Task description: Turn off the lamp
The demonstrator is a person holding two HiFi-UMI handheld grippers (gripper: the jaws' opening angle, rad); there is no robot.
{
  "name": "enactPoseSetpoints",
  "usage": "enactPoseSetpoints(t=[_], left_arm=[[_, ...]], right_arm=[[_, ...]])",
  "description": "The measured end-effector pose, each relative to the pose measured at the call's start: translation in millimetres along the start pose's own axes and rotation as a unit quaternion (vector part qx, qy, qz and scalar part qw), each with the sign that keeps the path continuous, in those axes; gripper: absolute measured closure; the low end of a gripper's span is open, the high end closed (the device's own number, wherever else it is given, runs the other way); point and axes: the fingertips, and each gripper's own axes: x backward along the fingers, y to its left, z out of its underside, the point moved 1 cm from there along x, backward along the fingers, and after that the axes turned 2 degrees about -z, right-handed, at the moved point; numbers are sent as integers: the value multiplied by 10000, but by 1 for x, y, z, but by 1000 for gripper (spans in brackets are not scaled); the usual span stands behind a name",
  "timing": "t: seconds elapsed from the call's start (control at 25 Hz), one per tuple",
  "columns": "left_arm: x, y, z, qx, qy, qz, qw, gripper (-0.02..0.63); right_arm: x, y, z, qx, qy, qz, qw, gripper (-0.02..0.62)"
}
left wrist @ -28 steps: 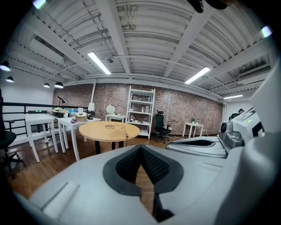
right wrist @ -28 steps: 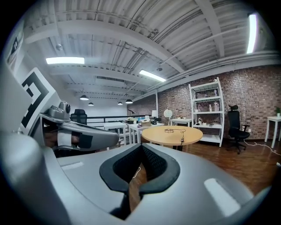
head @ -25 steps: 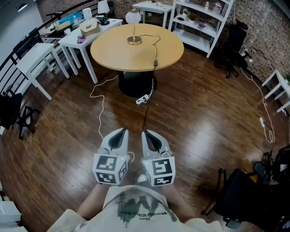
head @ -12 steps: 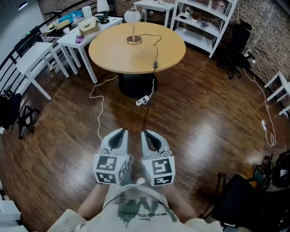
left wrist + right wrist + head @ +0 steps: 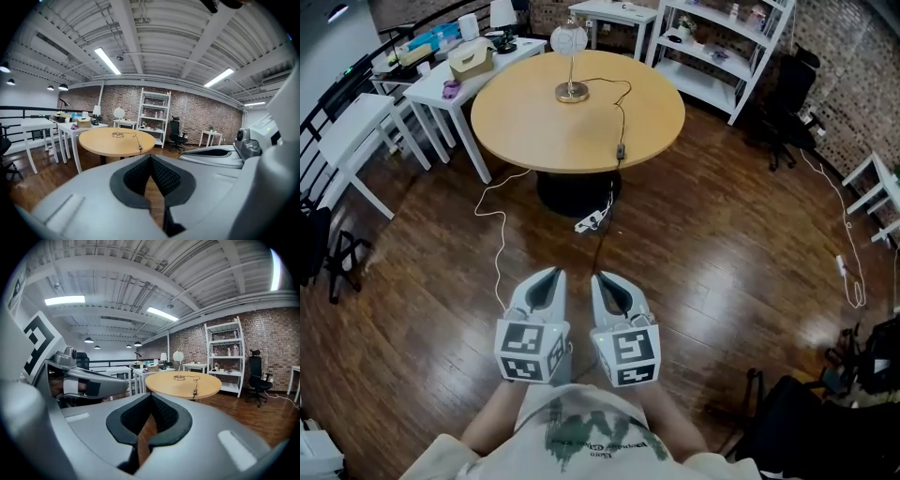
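Note:
A lamp (image 5: 569,42) with a round globe on a thin brass stem stands at the far side of the round wooden table (image 5: 544,122). Its black cord carries an inline switch (image 5: 620,150) near the table's front edge and drops to a white power strip (image 5: 588,222) on the floor. My left gripper (image 5: 546,278) and right gripper (image 5: 605,281) are side by side close to my body, well short of the table, both shut and holding nothing. The lamp (image 5: 118,114) is small and far off in the left gripper view. The right gripper view also has the lamp (image 5: 178,357) in the distance.
White side tables (image 5: 450,80) with small items stand left of the round table, and a white shelf unit (image 5: 722,47) and black chair (image 5: 787,84) behind it. A white cable (image 5: 497,253) trails over the dark wood floor. Dark gear (image 5: 825,412) lies at the bottom right.
The table and lamp have come a little nearer and shifted slightly left in the head view. Both grippers keep the same pose, shut and side by side.

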Motion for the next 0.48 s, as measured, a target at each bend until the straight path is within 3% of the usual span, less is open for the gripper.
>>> enactPoseSetpoints(t=[0.48], left_arm=[[-97, 67, -37, -6, 174, 319, 9993, 611]], right_arm=[[-114, -29, -40, -121, 46, 237, 9996, 595]])
